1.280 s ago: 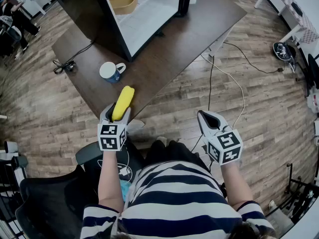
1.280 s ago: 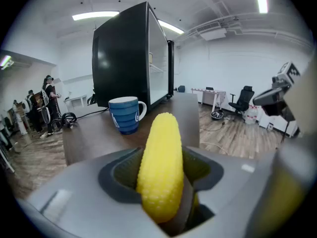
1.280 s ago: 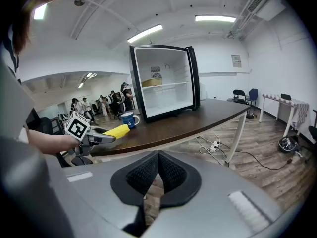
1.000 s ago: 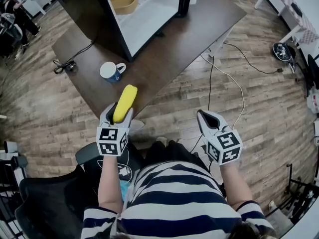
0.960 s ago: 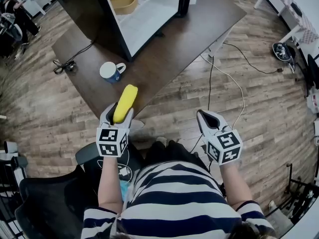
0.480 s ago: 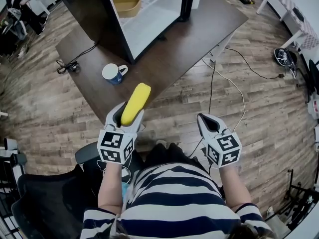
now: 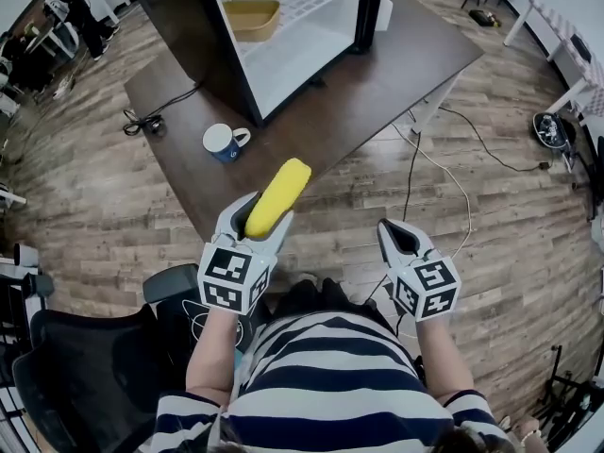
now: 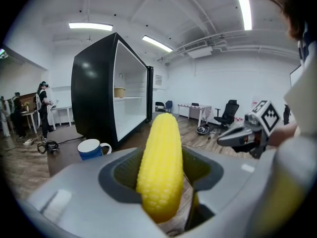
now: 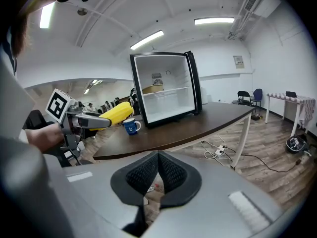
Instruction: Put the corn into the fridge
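Head view: I hold the left gripper (image 7: 253, 223) at the near edge of the table (image 7: 377, 74). The corn (image 7: 278, 196) projects from it toward the open fridge (image 7: 283, 36) on the far side. A mug (image 7: 225, 142) stands between them.

Left gripper view: both jaws pinch the corn's lower end.

Right gripper view: the right gripper (image 9: 157, 175) has its jaws pressed together with nothing between them.
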Tool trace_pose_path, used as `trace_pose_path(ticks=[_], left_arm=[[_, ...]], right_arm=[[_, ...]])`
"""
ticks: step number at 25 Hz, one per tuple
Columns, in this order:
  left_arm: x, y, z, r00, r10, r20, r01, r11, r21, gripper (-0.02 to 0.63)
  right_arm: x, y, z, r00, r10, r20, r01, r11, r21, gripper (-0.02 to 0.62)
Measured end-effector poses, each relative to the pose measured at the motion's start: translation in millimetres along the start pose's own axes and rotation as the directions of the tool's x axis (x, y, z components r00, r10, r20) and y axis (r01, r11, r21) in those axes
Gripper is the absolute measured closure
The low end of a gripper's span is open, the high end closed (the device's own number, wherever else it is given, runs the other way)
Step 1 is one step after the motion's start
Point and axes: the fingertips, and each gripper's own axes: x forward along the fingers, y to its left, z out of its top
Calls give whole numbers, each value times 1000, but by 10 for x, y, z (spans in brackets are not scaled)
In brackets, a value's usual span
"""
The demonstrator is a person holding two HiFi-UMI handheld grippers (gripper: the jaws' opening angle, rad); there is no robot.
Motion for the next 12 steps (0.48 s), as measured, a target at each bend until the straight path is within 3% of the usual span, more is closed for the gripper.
trace_pose_path(ticks=[7,12], left_arm=[[135,-212,-6,999,14,-33,-15,1000,-21,606],[249,-371,1,999,23,-40,-26,997,-76,606]], right_arm=[[-79,-220,-21,1000,23,9,-23,1000,18,600],[-146,-395,-27,999,40,18,-40,999,2,600]])
